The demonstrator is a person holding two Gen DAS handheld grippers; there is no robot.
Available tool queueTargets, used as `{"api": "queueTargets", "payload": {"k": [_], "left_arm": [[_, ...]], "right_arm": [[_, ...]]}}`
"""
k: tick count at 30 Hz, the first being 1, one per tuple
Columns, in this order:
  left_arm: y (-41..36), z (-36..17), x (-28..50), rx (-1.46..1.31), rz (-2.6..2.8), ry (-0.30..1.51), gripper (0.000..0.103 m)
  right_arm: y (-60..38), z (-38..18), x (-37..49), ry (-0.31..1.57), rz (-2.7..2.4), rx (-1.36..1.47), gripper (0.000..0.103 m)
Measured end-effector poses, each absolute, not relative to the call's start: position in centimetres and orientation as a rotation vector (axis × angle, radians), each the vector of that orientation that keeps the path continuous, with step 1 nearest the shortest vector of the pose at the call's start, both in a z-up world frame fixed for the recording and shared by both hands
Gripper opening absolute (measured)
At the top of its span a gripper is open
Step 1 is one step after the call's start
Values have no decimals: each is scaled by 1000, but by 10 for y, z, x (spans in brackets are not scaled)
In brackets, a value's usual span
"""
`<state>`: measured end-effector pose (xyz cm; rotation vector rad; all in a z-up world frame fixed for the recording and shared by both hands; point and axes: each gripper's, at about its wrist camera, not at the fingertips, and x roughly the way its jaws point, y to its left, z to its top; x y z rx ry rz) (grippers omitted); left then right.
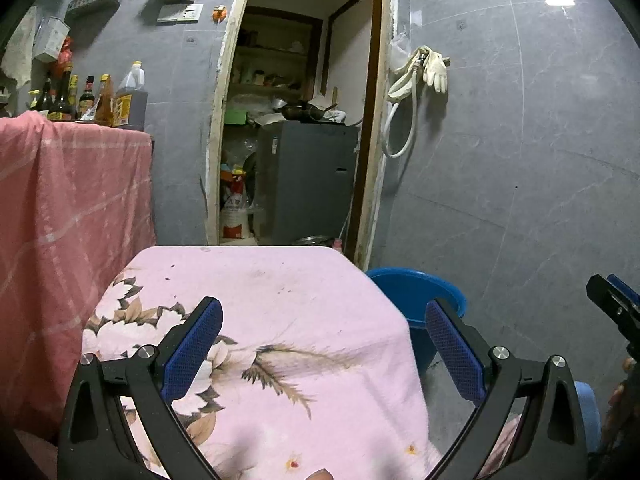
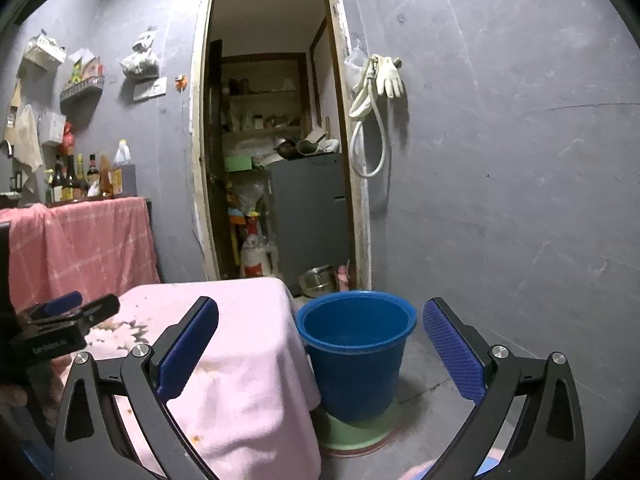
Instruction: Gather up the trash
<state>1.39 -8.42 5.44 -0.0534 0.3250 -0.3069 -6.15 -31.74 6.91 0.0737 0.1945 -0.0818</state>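
Observation:
A small table under a pink floral cloth (image 1: 256, 312) stands in front of me; it also shows in the right wrist view (image 2: 224, 344). No loose trash shows on it. A blue bucket (image 2: 356, 352) stands on the floor right of the table, on a green mat; its rim shows in the left wrist view (image 1: 416, 292). My left gripper (image 1: 324, 340) is open and empty above the cloth. My right gripper (image 2: 320, 344) is open and empty, above the table's right edge and the bucket. The right gripper's fingers (image 1: 616, 304) show at the left view's right edge.
A counter draped in a red checked cloth (image 1: 72, 216) with several bottles (image 1: 92, 100) stands at the left. An open doorway (image 1: 296, 120) behind the table leads to a cluttered store room with a grey cabinet. Gloves and a hose (image 1: 420, 76) hang on the grey tiled wall.

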Motion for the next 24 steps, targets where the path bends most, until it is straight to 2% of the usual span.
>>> {"api": "queueTargets", "payload": {"k": [10,24], "left_arm": [[-78,34,9,-43,-274,341,99],[-71,32,10,-37,-267,334,99]], "right_arm": [[-320,45,-60,239,-120,77,103],[-318,46,-61,242,-113,74,103]]}}
